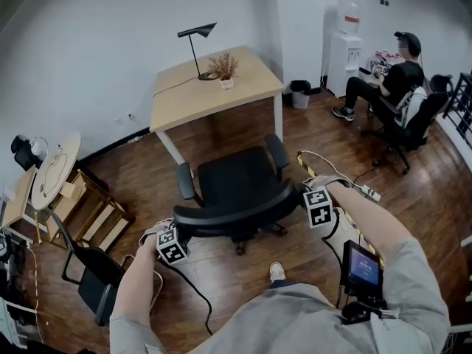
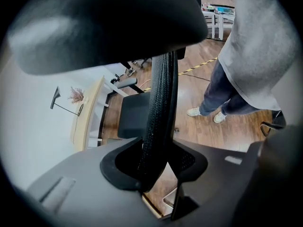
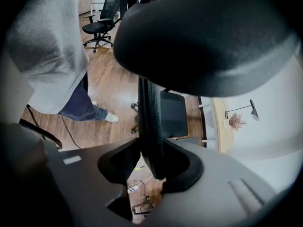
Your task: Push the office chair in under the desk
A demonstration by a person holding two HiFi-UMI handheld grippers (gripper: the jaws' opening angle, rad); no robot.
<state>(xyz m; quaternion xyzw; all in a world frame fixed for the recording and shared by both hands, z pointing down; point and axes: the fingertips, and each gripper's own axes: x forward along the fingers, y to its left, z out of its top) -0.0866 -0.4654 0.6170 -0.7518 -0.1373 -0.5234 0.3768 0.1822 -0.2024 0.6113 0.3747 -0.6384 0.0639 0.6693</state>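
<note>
The office chair (image 1: 236, 186) stands just short of the desk (image 1: 184, 98), its seat facing the open wood floor (image 1: 221, 133) between the desk's white legs. The left gripper (image 1: 175, 236) and right gripper (image 1: 308, 201) each clamp part-closed jaws on opposite side edges of the mesh backrest (image 2: 158, 108).

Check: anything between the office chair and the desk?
Nothing in the way. In the head view only bare wood floor lies between the office chair and the desk.
</note>
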